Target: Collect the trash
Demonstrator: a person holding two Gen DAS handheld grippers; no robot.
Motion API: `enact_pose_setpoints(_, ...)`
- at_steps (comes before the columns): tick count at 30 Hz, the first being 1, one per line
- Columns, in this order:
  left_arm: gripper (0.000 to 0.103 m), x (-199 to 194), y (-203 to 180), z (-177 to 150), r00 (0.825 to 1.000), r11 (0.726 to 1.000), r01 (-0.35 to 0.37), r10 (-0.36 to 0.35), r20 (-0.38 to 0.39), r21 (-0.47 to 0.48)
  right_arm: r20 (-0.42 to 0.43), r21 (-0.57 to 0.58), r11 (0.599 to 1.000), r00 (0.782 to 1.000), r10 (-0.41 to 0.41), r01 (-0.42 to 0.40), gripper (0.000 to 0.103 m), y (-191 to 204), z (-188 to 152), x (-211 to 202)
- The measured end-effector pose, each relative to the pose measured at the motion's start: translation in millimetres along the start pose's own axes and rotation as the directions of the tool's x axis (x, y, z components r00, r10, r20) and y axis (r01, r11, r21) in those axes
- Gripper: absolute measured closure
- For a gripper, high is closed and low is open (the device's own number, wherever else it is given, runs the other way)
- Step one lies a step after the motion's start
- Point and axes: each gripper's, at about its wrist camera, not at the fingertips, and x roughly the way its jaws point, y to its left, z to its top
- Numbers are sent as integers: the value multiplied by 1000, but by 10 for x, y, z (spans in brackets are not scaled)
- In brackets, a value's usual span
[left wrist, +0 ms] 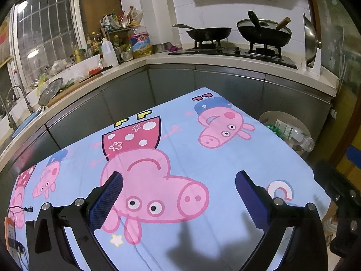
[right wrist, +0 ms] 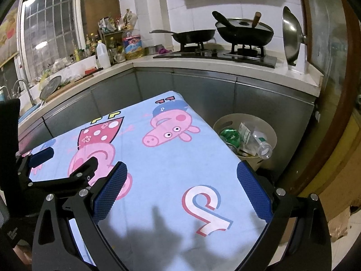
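A beige trash bin (right wrist: 269, 128) stands on the floor beyond the table's right edge; it also shows in the left wrist view (left wrist: 300, 122). It holds a clear plastic bottle (right wrist: 261, 145), a green crumpled wrapper (right wrist: 230, 134) and other trash. My left gripper (left wrist: 179, 189) is open and empty above the table with the light blue cartoon-pig cloth (left wrist: 225, 158). My right gripper (right wrist: 181, 181) is open and empty above the cloth's right part. The left gripper also shows at the left of the right wrist view (right wrist: 67, 158).
The kitchen counter (right wrist: 203, 64) runs behind the table, with a gas stove and two black pans (right wrist: 243, 32), an upright steel wok lid (right wrist: 291, 38), bottles (right wrist: 132, 44) and a sink (right wrist: 22, 90). An orange device (left wrist: 10, 232) lies at the cloth's left edge.
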Motion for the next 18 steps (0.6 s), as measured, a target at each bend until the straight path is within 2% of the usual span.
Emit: enact_pose_setpoints(18,4,45,65,-3,997,999,-49,48,-56,-9,-14,-11,1000,1000,8,-8,6,68,-11,35)
